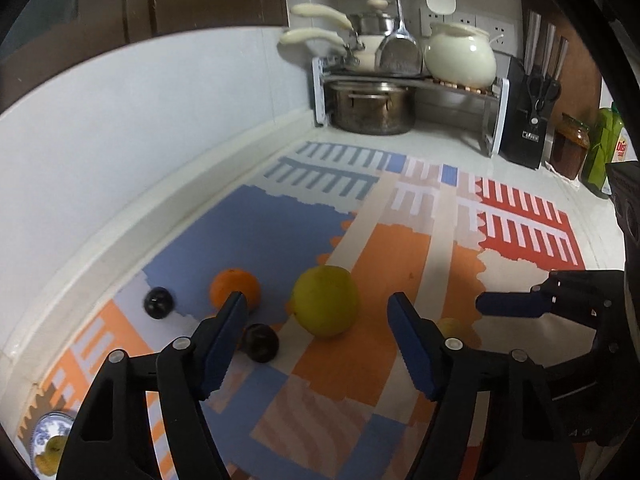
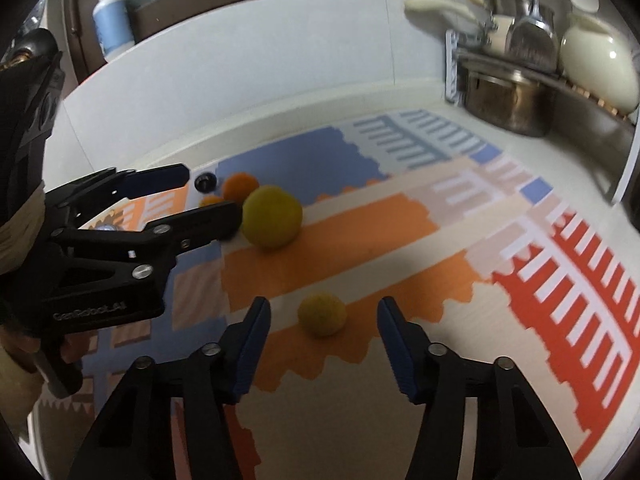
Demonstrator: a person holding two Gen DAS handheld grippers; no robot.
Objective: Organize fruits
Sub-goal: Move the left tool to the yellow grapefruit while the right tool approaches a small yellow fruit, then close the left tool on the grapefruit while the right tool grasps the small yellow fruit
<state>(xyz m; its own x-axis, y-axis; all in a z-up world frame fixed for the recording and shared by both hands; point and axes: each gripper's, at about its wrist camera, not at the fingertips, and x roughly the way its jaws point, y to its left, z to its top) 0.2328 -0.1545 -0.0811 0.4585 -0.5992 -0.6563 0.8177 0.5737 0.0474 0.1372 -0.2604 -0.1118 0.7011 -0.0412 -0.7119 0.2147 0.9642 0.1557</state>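
Both grippers, left gripper (image 1: 316, 332) and right gripper (image 2: 324, 332), empty, jaws spread. Fruits loose on mat (image 1: 392, 264): large yellow fruit (image 1: 325, 301), orange (image 1: 235, 288), small yellow fruit (image 2: 322, 315). Plate (image 1: 48, 444) holds something yellow; sorting mostly left.

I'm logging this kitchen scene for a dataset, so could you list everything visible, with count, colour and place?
large citrus fruit: 1, yellow-green, mat centre
small yellow fruit: 1, yellow, between the right gripper's fingers, untouched
orange: 1, orange, left of the large citrus fruit
dark fruits: 2, near-black, mat's left side
plate: 1, blue-and-white, near left corner
mat: 1, blue, orange, red, on the counter
steel pot: 1, silver, under the rack
ceramic pot: 1, cream, on the rack
knife block: 1, black, right of the rack
sauce jar: 1, brown-red, far right
left gripper: black, blue pads, open
right gripper: black, blue pads, open
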